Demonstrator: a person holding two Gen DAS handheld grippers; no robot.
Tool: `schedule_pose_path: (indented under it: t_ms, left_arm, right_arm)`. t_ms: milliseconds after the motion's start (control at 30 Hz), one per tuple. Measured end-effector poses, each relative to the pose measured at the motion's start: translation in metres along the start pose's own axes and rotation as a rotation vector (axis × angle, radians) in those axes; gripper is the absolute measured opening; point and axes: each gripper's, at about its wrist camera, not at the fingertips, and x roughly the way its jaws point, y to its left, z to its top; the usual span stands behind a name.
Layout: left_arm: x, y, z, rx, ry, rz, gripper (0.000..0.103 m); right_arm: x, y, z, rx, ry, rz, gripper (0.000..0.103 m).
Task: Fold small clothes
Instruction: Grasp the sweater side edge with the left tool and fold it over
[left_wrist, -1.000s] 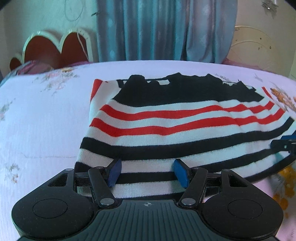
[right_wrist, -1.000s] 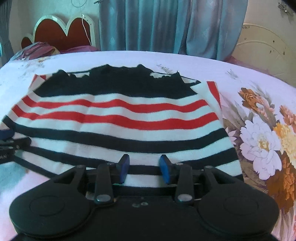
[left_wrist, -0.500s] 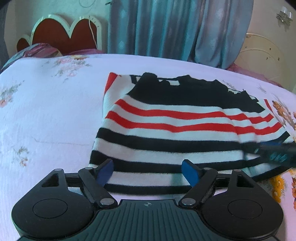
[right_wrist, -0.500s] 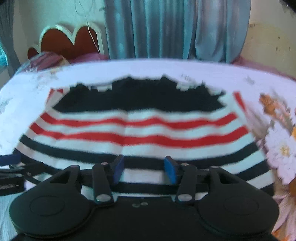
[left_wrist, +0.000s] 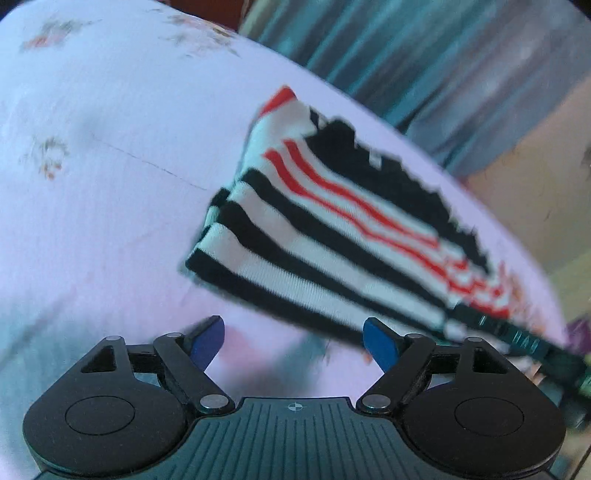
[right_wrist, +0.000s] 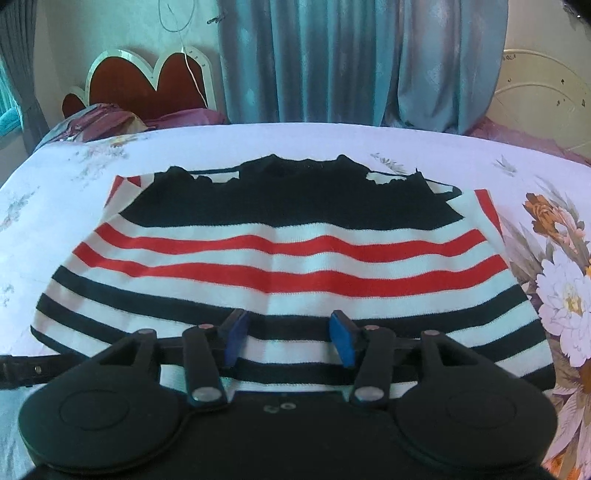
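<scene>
A small knit garment (right_wrist: 288, 258) with black, white and red stripes lies folded flat on the bed. In the tilted, blurred left wrist view the garment (left_wrist: 332, 229) lies ahead and to the right. My left gripper (left_wrist: 293, 343) is open and empty, over bare sheet just short of the garment's near left corner. My right gripper (right_wrist: 290, 338) is open and empty, its blue pads (right_wrist: 341, 338) low over the garment's near edge. Part of the left tool (right_wrist: 22, 365) shows at the left edge of the right wrist view.
The pale floral bedsheet (right_wrist: 55, 206) surrounds the garment, with large printed flowers (right_wrist: 565, 291) on the right. A red scalloped headboard (right_wrist: 147, 88), a pillow (right_wrist: 96, 123) and blue curtains (right_wrist: 351, 62) stand at the back.
My left gripper has pulled back off the garment's near edge, opened wider and tilted. My right gripper has opened wider and stays over the near edge.
</scene>
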Motion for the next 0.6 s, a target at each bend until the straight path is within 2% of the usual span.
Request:
schedule_pose_path:
  t_ms: [300,367,400,433,533,600]
  left_arm:
    - [0.035,0.016,0.019,-0.184,-0.127,-0.167,0.078]
    - [0.041,0.016,0.021,-0.194,-0.165,-0.159,0.06]
    - [0.046,0.018,0.022,-0.212,-0.177,-0.15,0.044]
    - [0.05,0.02,0.023,-0.237,-0.181,-0.148,0.035]
    - [0.053,0.018,0.022,-0.249,-0.2,-0.133,0.029]
    - [0.053,0.012,0.022,-0.236,-0.211,-0.12,0.021]
  right_arm:
    - [0.005,-0.002,0.009,0.015,-0.024,-0.017,0.048]
    - [0.008,-0.003,0.013,0.01,-0.032,-0.027,0.048]
    - [0.01,-0.004,0.014,0.008,-0.038,-0.032,0.048]
    - [0.012,-0.004,0.016,0.006,-0.041,-0.035,0.048]
    - [0.021,-0.007,0.019,0.002,-0.032,-0.039,0.048]
    - [0.035,-0.006,0.014,-0.017,0.019,-0.034,0.05]
